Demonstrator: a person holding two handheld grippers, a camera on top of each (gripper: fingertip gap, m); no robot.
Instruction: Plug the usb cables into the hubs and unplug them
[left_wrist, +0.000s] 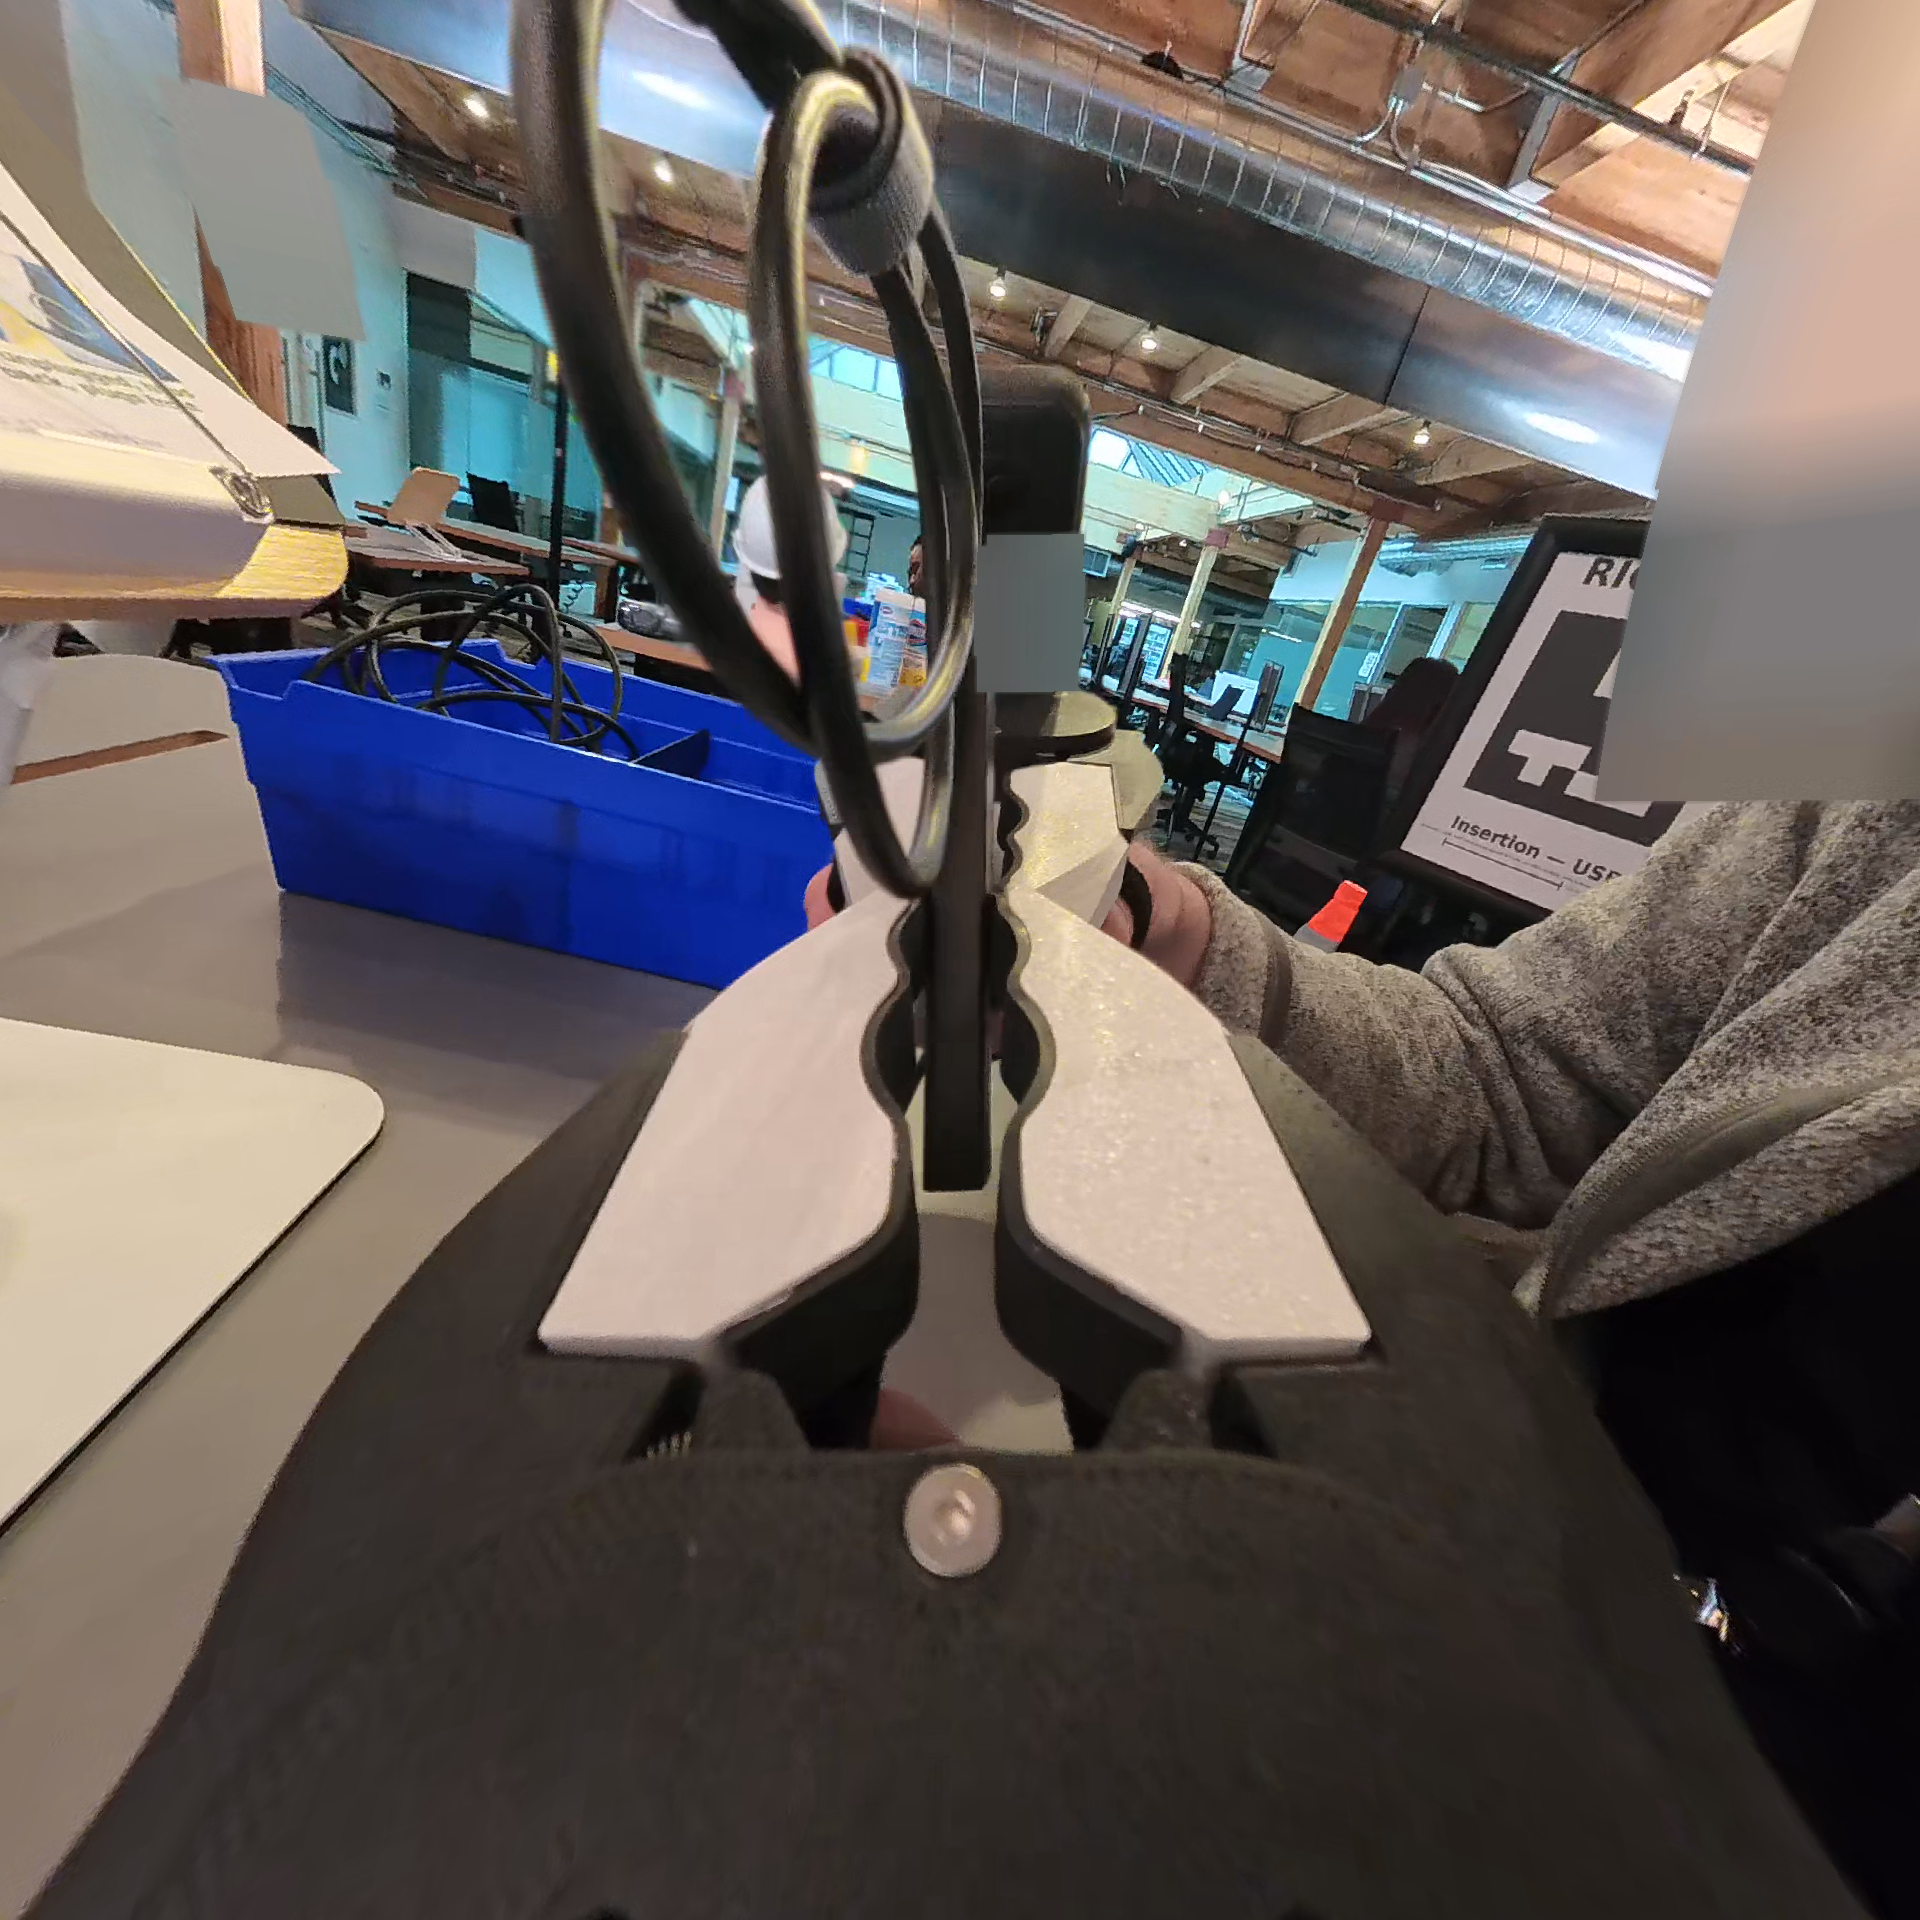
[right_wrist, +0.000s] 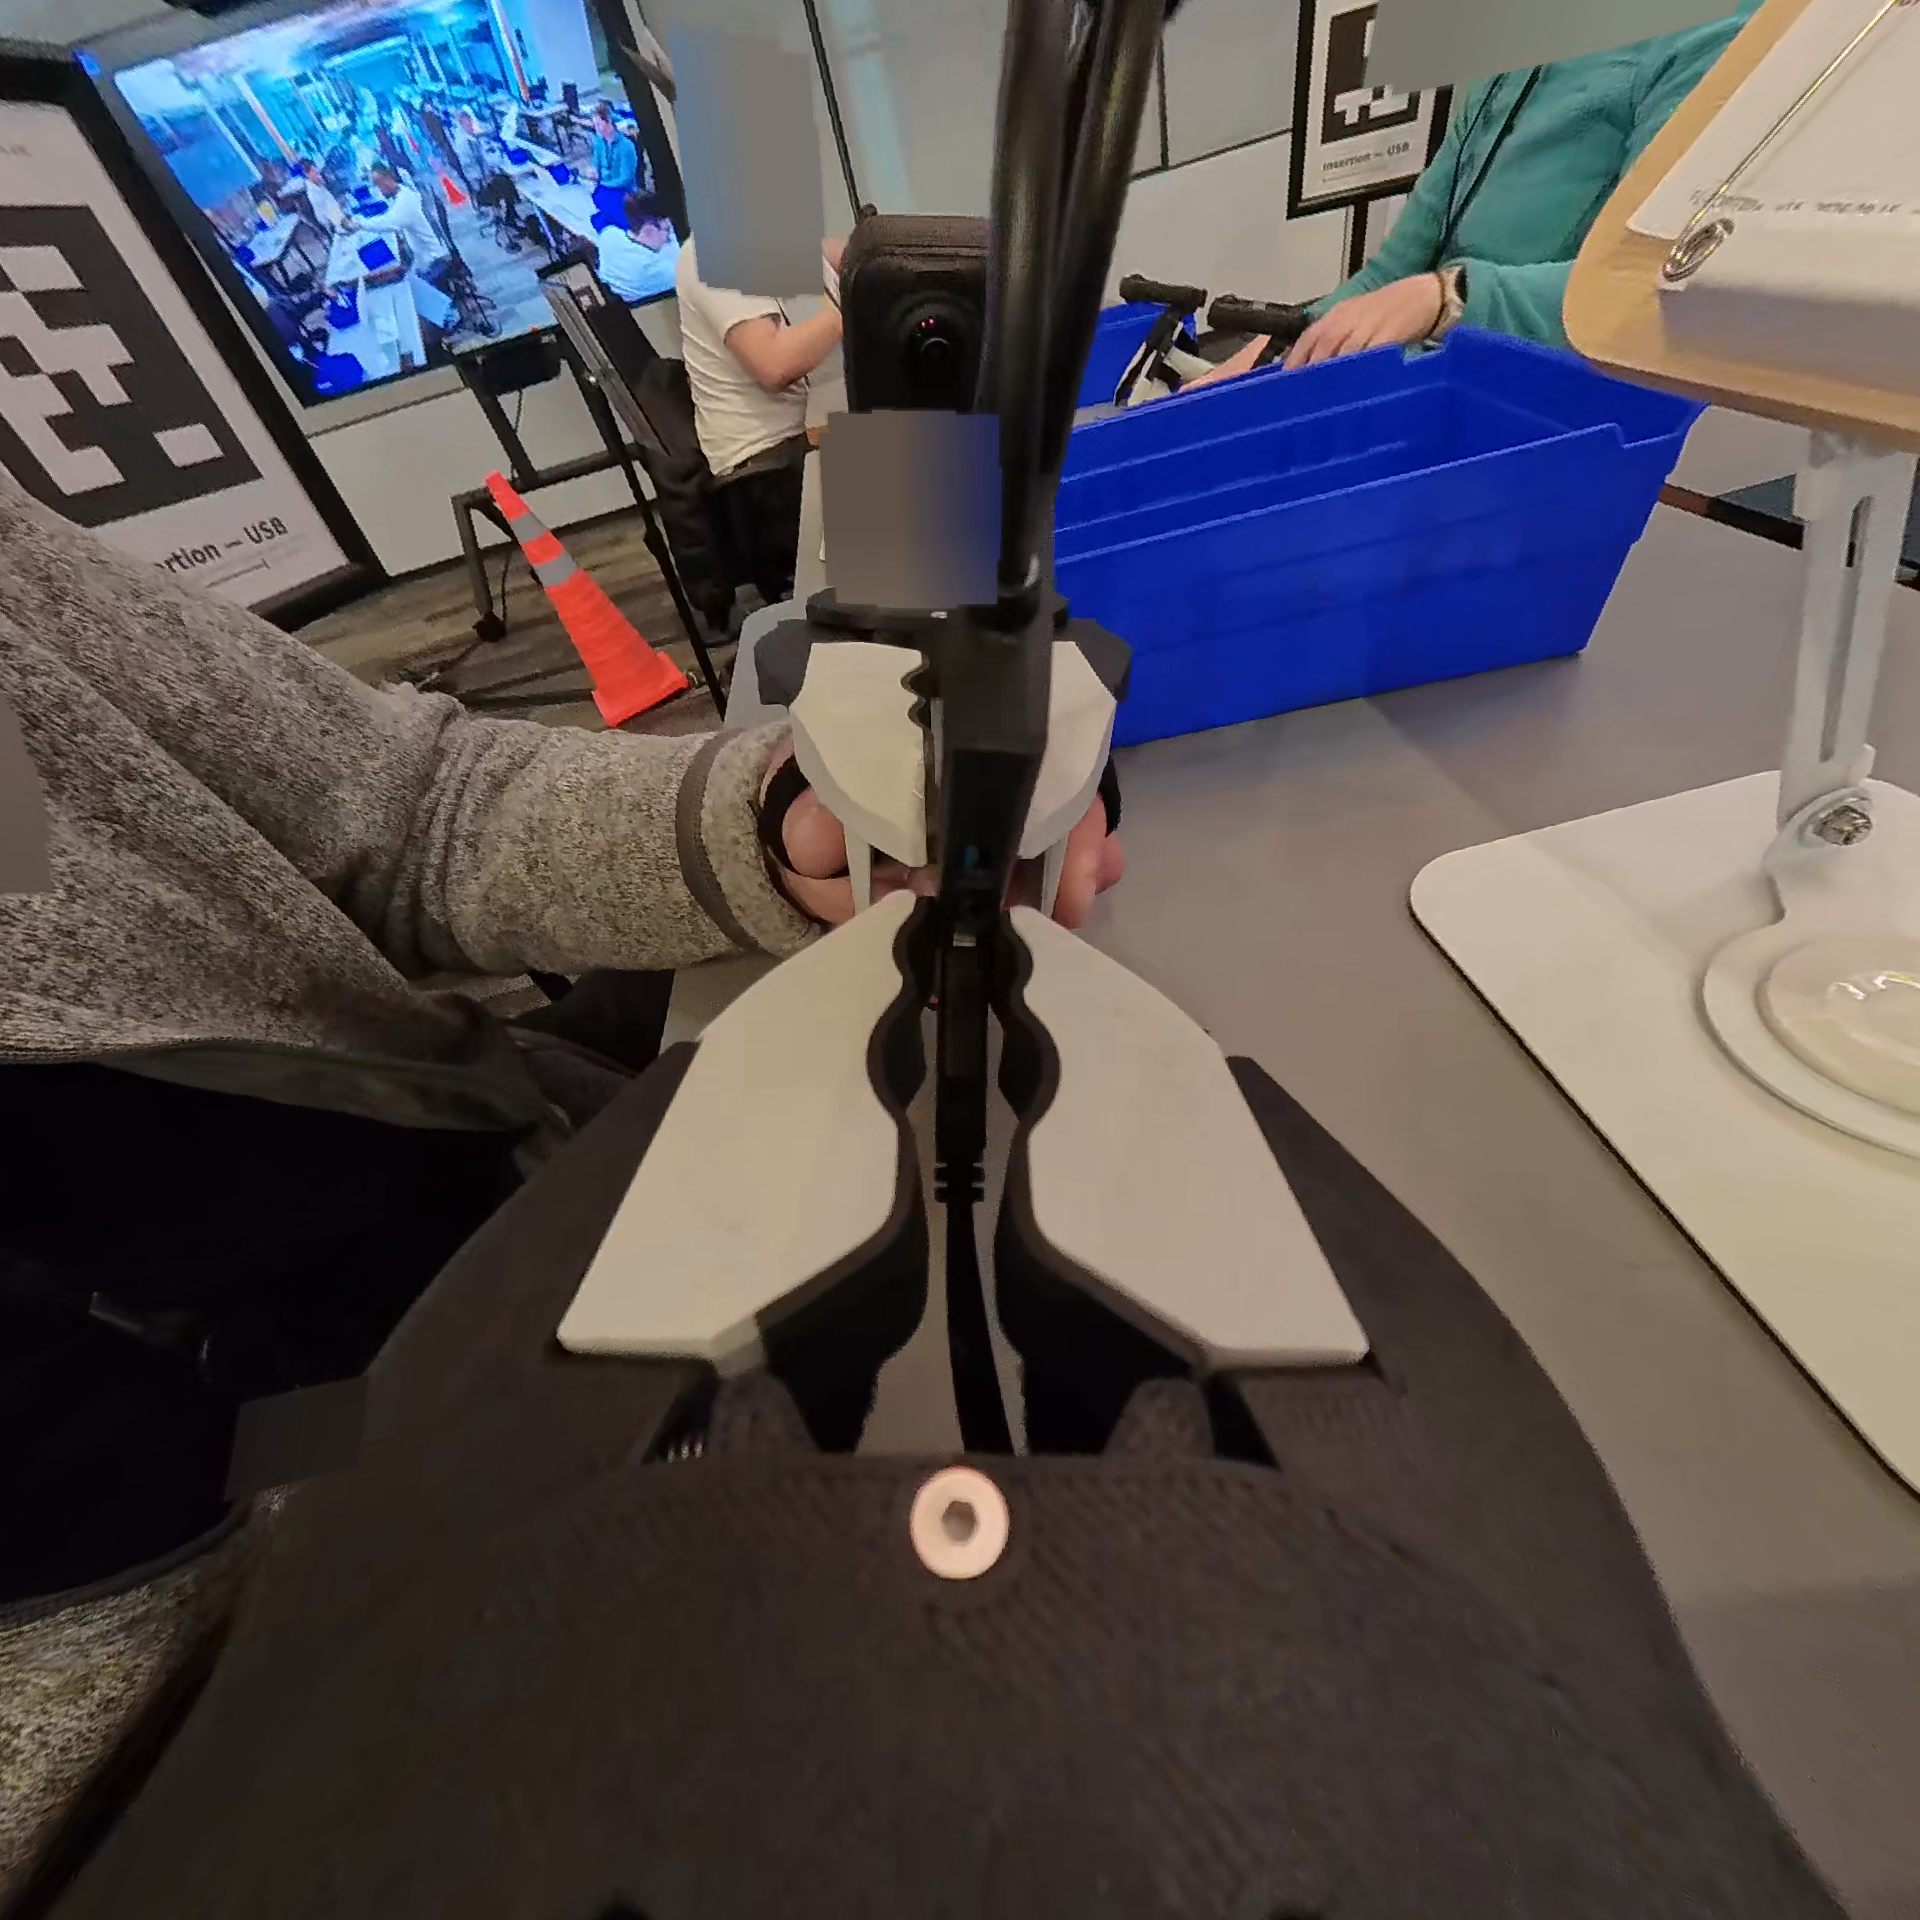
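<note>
In the left wrist view my left gripper (left_wrist: 956, 914) is shut on a flat black USB hub (left_wrist: 956, 1060), seen edge-on and held above the grey table (left_wrist: 416, 987). The hub's own black cable (left_wrist: 831, 520), bundled with a strap, loops above it. In the right wrist view my right gripper (right_wrist: 961, 914) is shut on a black USB plug (right_wrist: 961, 1039), whose cable (right_wrist: 982, 1371) runs back between the fingers. The two grippers face each other tip to tip. The plug's front end meets the hub (right_wrist: 1003, 696) held in the left gripper (right_wrist: 935, 727). How deep it sits is hidden.
A blue bin (left_wrist: 520, 810) holding loose cables stands on the table behind the grippers; it also shows in the right wrist view (right_wrist: 1351, 540). A white stand base (right_wrist: 1662, 1091) carries a clipboard (right_wrist: 1766, 208). A grey sleeve (right_wrist: 312, 779) reaches in. An orange cone (right_wrist: 592, 613) stands on the floor.
</note>
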